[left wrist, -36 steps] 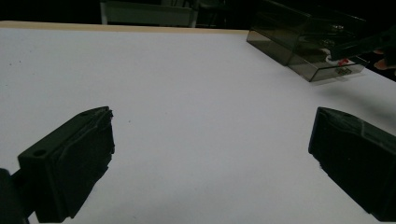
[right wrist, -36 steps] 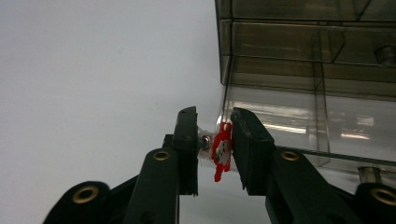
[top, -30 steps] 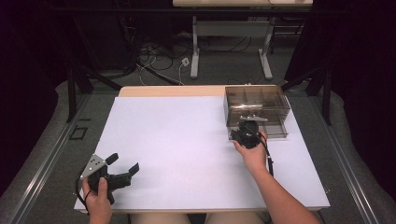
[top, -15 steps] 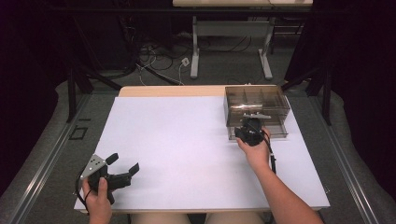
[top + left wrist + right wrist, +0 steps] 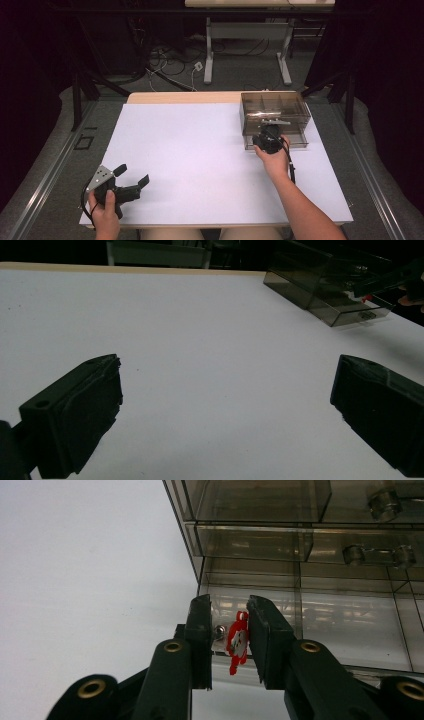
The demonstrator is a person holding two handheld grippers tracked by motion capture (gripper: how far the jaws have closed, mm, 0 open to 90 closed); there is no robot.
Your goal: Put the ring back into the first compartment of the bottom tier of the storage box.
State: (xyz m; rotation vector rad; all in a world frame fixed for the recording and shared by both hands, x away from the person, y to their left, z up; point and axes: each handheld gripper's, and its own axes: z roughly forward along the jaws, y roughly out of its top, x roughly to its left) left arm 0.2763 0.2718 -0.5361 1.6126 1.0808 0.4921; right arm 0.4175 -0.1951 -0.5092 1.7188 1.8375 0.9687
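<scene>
Bright white table (image 5: 200, 150), dark surroundings, soft blur

The drawer box (image 5: 274, 112) is smoky, glossy clear plastic (reflections streak its walls). Beneath it the bench (image 5: 200, 160) looks matt white, wood-edged behind.

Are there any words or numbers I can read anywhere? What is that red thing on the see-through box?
No readable words or numbers anywhere.
Red mark on the front of the smoky clear drawer box, between the right gripper jaws: a small shape or sticker, not letters I can make out.
Dark patch on the pulled-out drawer, seen from the left gripper view: maybe a label, too small to read.
</scene>
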